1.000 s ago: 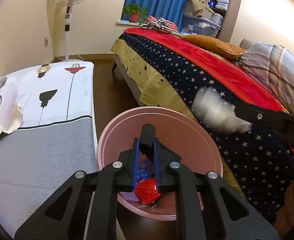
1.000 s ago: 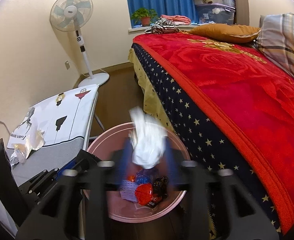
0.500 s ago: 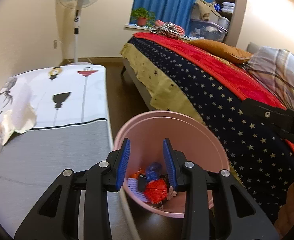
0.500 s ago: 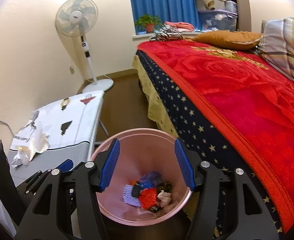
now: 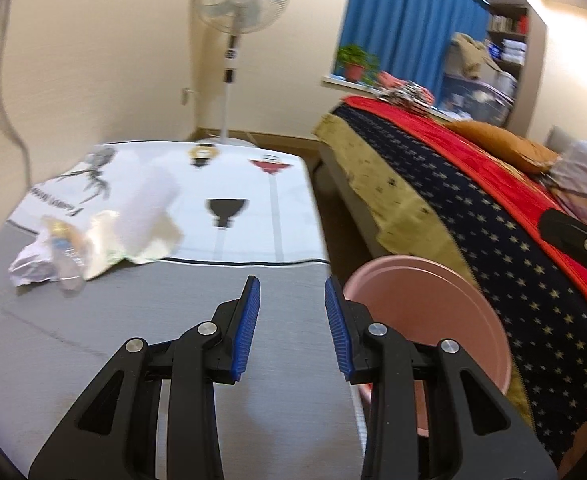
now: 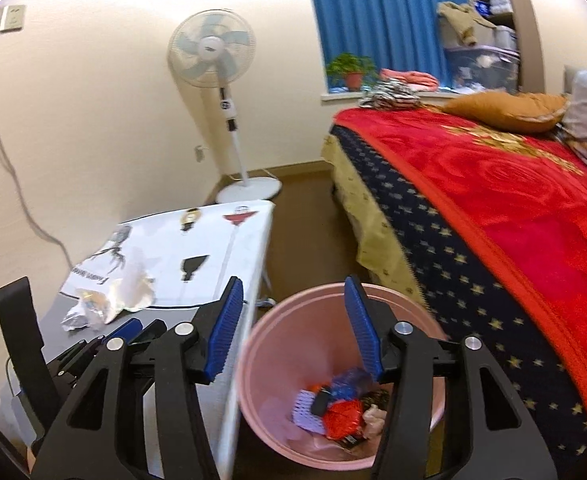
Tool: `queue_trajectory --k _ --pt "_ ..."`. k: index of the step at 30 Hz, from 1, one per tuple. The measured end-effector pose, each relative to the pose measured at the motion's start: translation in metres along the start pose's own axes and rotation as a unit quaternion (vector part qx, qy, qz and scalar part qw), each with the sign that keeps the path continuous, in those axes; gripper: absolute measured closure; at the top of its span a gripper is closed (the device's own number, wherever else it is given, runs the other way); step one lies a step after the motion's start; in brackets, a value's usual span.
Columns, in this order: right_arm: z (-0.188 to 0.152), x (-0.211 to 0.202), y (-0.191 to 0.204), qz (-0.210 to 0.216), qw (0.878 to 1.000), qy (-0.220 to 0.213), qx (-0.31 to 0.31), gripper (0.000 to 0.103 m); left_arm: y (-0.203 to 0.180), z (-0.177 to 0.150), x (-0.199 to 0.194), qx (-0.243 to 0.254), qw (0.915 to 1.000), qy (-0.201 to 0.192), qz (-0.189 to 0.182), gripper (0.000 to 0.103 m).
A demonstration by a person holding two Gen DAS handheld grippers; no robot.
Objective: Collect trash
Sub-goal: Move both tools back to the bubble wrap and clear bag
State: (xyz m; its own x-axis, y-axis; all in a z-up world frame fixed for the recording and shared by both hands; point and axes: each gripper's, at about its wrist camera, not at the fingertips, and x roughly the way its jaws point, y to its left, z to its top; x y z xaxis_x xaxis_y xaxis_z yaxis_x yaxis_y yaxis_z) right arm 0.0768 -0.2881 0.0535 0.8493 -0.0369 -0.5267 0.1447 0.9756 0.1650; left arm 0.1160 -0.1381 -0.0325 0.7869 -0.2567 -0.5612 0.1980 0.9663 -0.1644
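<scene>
While both grippers' jaws gape empty, pink bin (image 6: 261,364) holds red wrapper (image 6: 343,420), blue scrap (image 6: 347,388), white mesh (image 6: 303,410)

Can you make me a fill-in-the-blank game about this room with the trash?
1. The trash bin beside the bed is the colour ____.
2. Both the left gripper and the right gripper have their jaws ____.
3. The crumpled wrappers lie on the ____.
4. The blanket spread over the top of the bed is the colour ____.

Missing words: pink; open; table; red
</scene>
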Motion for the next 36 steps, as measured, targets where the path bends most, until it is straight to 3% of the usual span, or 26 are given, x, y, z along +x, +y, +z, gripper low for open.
queue_trajectory --k 8,15,26,32,36 --pt "0.001 0.026 0.046 0.073 0.997 0.008 -0.02 0.074 0.044 0.002 -0.002 -0.034 0.9975 -0.019 0.06 0.077" --pt "-0.001 0.059 0.085 0.12 0.992 0.019 -0.029 0.078 0.075 0.002 0.003 -0.063 0.9913 -0.025 0.112 0.08" --pt "-0.006 0.128 0.127 0.171 0.983 0.054 -0.024 0.078 0.121 -0.001 0.025 -0.125 0.9725 -0.013 0.196 0.08" --pt "-0.012 0.164 0.152 0.195 0.978 0.074 -0.029 0.076 0.143 0.001 0.032 -0.156 0.9627 -0.007 0.221 0.079" --pt "-0.015 0.188 0.163 0.208 0.974 0.091 -0.026 0.067 0.16 0.004 0.037 -0.18 0.9561 -0.002 0.232 0.078"
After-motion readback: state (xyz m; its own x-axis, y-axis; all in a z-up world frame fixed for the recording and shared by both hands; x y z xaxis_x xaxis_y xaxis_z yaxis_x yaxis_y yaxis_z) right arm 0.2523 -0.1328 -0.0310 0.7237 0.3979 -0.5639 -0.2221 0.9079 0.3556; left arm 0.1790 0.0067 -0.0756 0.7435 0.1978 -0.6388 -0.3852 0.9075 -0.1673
